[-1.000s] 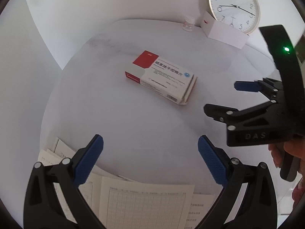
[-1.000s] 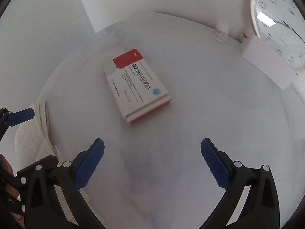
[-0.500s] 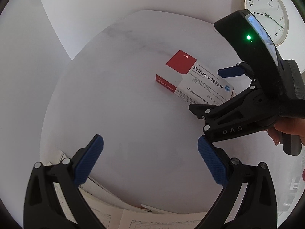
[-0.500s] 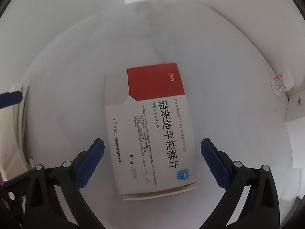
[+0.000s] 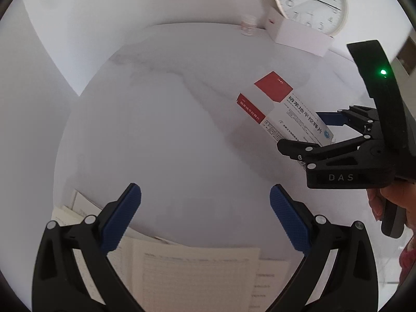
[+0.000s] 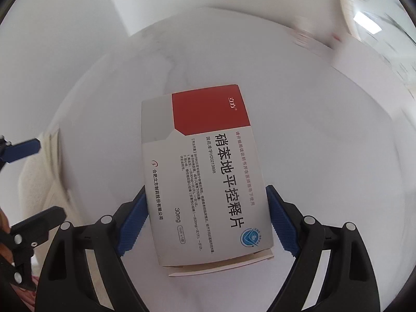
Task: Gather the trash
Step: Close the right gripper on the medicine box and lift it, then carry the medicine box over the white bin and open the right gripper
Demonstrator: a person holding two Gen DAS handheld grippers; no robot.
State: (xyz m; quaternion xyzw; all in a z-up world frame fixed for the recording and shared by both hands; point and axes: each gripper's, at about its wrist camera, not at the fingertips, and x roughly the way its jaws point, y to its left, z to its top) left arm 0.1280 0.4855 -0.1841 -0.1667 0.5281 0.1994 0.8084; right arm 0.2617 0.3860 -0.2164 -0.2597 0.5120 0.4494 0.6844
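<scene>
Left wrist view: left gripper (image 5: 205,215) hangs over the near part of the round white table (image 5: 161,119), fingers spread wide w/ nothing between them. Printed sheets (image 5: 197,273) lie at the table's near edge, below the fingers. To the right, the right gripper (image 5: 321,132) has the red-and-white medicine box (image 5: 283,111) pinched at its near end, the far end tilted up and apparently off the tabletop. Far side: small pill bottle (image 5: 247,27), a white carton (image 5: 299,35) and a wall clock (image 5: 310,0) against the wall, well apart from the box.

Right wrist view: blue pads (image 6: 131,227) press both long sides of the box (image 6: 205,171), label up, so the narrow width sits across the grip; prob. the surest hold on a light carton. An end flap juts out at the near end, so it may be empty. Left gripper's fingertip (image 6: 24,150) shows at the left edge, apart from the box. No bin visible in either view, so where it goes can't be told.
</scene>
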